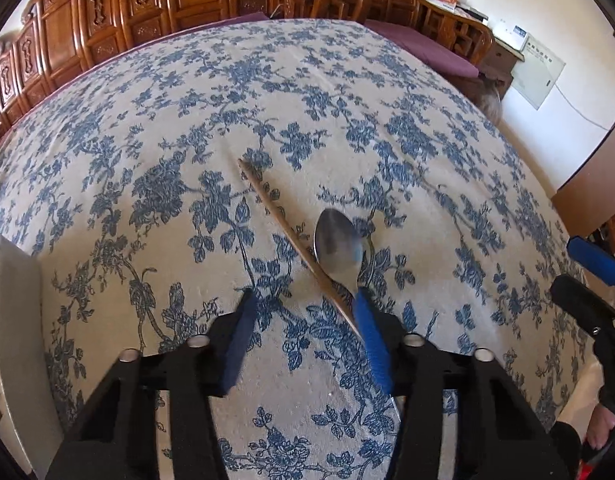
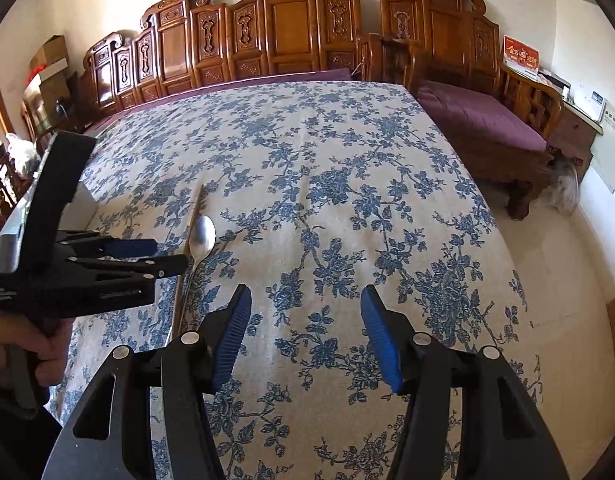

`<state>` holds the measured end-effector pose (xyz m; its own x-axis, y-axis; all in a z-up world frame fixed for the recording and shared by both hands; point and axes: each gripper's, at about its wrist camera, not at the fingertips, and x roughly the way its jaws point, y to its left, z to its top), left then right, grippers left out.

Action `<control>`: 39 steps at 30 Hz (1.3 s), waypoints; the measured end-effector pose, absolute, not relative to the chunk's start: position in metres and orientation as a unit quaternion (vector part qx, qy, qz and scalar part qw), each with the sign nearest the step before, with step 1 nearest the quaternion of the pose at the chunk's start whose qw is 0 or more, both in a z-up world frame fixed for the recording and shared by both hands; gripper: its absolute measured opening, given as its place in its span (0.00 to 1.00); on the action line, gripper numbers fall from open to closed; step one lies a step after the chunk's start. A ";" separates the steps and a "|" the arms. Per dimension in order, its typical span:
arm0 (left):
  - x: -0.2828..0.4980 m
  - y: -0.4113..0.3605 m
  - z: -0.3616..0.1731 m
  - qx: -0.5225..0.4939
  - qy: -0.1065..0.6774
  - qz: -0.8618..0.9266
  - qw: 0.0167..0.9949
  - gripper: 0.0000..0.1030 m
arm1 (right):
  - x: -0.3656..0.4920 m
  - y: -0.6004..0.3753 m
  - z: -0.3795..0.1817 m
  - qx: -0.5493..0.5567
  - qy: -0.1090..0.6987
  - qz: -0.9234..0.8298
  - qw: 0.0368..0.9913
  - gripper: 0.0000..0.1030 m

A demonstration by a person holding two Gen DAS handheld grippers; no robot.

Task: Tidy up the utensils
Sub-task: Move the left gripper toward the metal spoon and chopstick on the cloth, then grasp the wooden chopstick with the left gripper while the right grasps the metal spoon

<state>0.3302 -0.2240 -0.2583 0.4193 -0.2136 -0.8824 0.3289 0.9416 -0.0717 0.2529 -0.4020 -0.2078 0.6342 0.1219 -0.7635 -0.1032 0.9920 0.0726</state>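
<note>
A: State the position of the spoon (image 1: 338, 249) relative to the left gripper (image 1: 307, 340).

B: It lies on the tabletop (image 1: 447, 152), handle passing beside the right-hand finger (image 1: 372, 340), bowl pointing away. A chopstick (image 1: 285, 228) crosses diagonally just left of it, touching or nearly so. The fingers are spread; nothing is pinched.

A: And the right gripper (image 2: 307, 336)?

B: Fingers spread, over bare cloth, well to the right of the spoon. The left is nearer. Shifting it slightly right should bring the handle between its fingers.

A: Containers?

B: A pale object (image 1: 11, 320) at the left edge may be one; its contents are hidden.
</note>
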 end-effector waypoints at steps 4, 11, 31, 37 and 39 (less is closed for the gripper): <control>0.325 -0.218 -0.260 0.076 0.513 -0.152 0.841 0.23 | 0.253 -0.395 -0.209 0.012 0.425 0.071 0.902 0.58; 0.318 -0.193 -0.260 0.068 0.521 -0.152 0.837 0.04 | 0.251 -0.380 -0.215 0.001 0.433 0.086 0.898 0.58; 0.266 -0.118 -0.206 0.004 0.480 -0.167 0.861 0.04 | 0.302 -0.299 -0.254 -0.004 0.505 0.127 0.854 0.25; 0.252 -0.103 -0.193 0.000 0.465 -0.167 0.870 0.04 | 0.313 -0.285 -0.256 -0.041 0.519 0.114 0.846 0.18; 0.248 -0.099 -0.190 -0.002 0.461 -0.167 0.872 0.04 | 0.316 -0.282 -0.256 -0.055 0.524 0.103 0.844 0.14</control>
